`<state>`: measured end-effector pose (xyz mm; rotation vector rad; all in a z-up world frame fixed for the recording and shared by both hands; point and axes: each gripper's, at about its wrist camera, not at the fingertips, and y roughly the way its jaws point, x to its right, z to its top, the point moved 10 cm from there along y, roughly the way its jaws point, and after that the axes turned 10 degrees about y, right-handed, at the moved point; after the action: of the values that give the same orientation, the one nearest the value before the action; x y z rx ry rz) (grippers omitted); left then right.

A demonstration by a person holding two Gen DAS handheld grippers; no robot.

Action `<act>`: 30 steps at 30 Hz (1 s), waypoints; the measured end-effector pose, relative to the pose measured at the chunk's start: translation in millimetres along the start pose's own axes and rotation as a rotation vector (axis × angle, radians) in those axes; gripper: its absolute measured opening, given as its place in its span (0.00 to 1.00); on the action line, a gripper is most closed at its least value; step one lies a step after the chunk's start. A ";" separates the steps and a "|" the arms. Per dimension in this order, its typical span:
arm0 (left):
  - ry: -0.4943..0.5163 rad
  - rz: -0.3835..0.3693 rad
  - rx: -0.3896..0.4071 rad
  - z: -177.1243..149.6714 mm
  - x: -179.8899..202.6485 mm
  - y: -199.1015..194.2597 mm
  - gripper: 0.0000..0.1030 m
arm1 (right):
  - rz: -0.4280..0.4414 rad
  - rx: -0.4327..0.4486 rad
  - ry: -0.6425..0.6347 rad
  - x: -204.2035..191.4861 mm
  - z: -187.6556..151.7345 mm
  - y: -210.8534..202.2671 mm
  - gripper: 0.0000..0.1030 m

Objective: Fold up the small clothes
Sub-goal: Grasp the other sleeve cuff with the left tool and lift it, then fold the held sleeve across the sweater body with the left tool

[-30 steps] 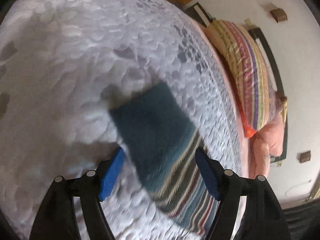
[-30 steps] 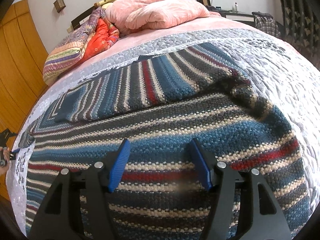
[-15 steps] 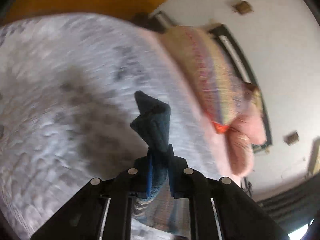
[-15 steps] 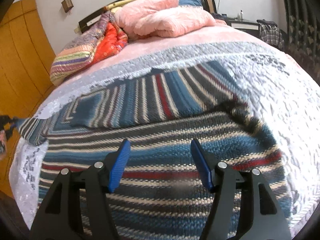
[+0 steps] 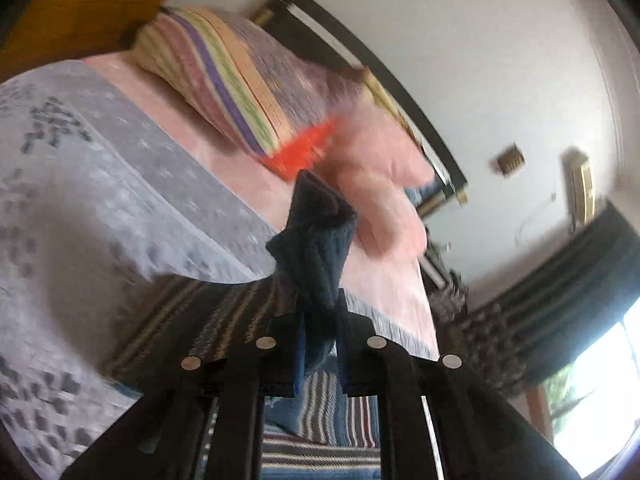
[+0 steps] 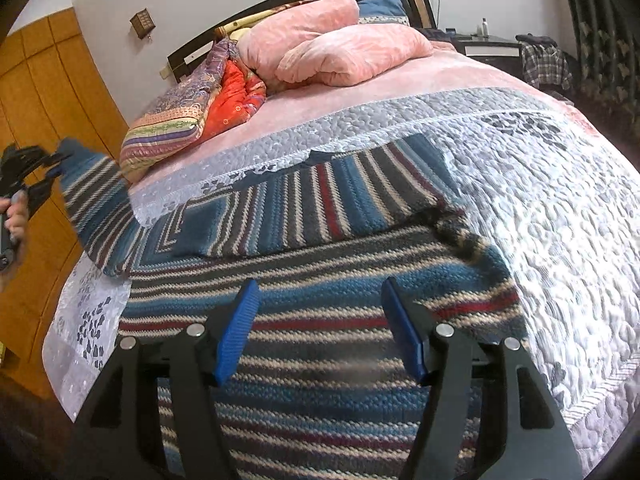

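Left wrist view shows the left gripper (image 5: 318,344) clamped tight on a dark blue sleeve end (image 5: 316,248) of the striped sweater (image 6: 320,300), lifted in mid frame above the quilt (image 5: 100,208). Right wrist view has the right gripper (image 6: 320,332) spread wide at lower centre, holding nothing, over the sweater's body, which lies flat on the bed; the raised sleeve and a hand (image 6: 14,216) sit at the left edge

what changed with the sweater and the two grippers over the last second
The left gripper, open around the sweater's sleeve a second ago, has shut on its blue cuff and lifted it up off the bedspread, out past the bed's left edge. The right gripper stayed open above the sweater's body, and the pillows have not moved.
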<state>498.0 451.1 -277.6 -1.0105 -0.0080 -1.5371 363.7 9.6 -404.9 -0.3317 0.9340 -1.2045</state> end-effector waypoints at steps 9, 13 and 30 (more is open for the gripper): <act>0.076 0.018 -0.195 -114.3 44.0 133.4 0.15 | -0.016 -0.061 0.026 29.7 -2.7 10.8 0.62; 0.119 0.018 -0.314 -178.8 43.6 170.8 0.44 | 0.035 -0.099 0.061 21.4 15.2 19.2 0.66; -0.100 -0.058 -0.224 -274.4 -20.6 75.3 0.69 | 0.336 -0.706 0.456 -115.4 15.8 219.8 0.54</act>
<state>398.2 301.1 -498.8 -1.2738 0.0668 -1.5630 511.3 189.6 -492.3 -0.4412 1.7377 -0.6122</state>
